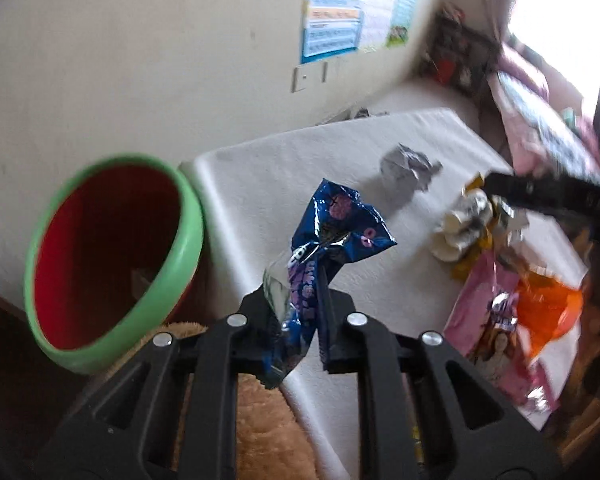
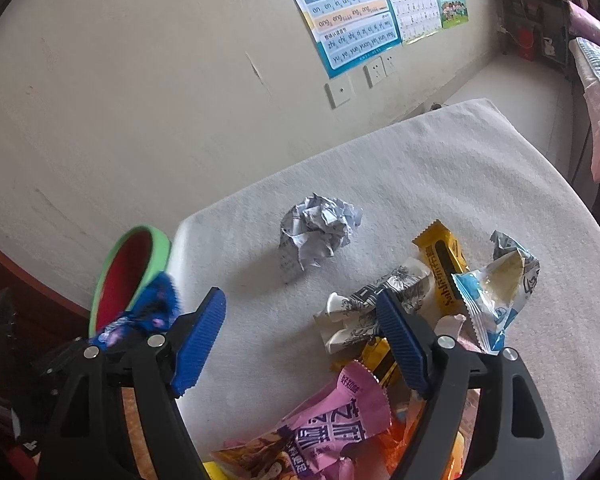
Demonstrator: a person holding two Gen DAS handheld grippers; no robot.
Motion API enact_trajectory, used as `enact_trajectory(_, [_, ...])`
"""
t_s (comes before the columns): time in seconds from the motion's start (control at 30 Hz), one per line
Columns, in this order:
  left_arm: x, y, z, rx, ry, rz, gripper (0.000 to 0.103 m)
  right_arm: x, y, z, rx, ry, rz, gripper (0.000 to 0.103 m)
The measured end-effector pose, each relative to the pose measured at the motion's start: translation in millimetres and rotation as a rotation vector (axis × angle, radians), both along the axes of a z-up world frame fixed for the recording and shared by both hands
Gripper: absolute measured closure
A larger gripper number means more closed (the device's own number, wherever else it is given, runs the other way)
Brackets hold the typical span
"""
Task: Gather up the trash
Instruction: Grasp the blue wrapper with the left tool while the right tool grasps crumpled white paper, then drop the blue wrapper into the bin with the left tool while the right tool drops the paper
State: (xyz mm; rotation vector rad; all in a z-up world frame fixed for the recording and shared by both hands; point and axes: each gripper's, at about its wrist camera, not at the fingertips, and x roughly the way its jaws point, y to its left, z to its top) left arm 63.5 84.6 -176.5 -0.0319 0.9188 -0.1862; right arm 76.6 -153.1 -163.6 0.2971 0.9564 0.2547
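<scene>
My left gripper (image 1: pixel 300 308) is shut on a dark blue snack wrapper (image 1: pixel 332 232), which sticks up above the white table's (image 1: pixel 260 184) left end. A bin (image 1: pixel 112 260), red inside with a green rim, stands just left of the table. My right gripper (image 2: pixel 300 340) hangs open over the table with nothing between its blue pads (image 2: pixel 198 344). Its right finger is beside a crushed paper cup (image 2: pixel 364 308). The blue wrapper (image 2: pixel 148 312) and the bin (image 2: pixel 128 276) show at the left of the right wrist view. A crumpled paper ball (image 2: pixel 318 234) lies mid-table.
More litter lies near the right gripper: a yellow bar wrapper (image 2: pixel 444 264), a blue-white packet (image 2: pixel 496 292), a pink packet (image 2: pixel 340 416) and an orange wrapper (image 1: pixel 548 312). A tan furry thing (image 1: pixel 268 420) lies below the left gripper. The wall (image 2: pixel 140 100) runs behind the table.
</scene>
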Motion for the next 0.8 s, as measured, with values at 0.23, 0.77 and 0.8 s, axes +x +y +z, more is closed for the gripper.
enact_trajectory(0.23, [5.6, 3.6, -4.7, -0.058, 0.013, 0.011, 0.088, 44.4, 28.5, 0.4, -0.082, 0.017, 0.006, 0.019])
enact_trajectory(0.77, [5.1, 20.0, -7.4, -0.126, 0.04, 0.046, 0.088, 73.7, 42.2, -11.4, -0.113, 0.051, -0.046, 0.05])
enact_trajectory(0.8, [5.2, 18.7, -7.6, -0.117, 0.041, 0.046, 0.088, 66.1, 42.2, -4.1, -0.108, 0.03, -0.039, 0.05])
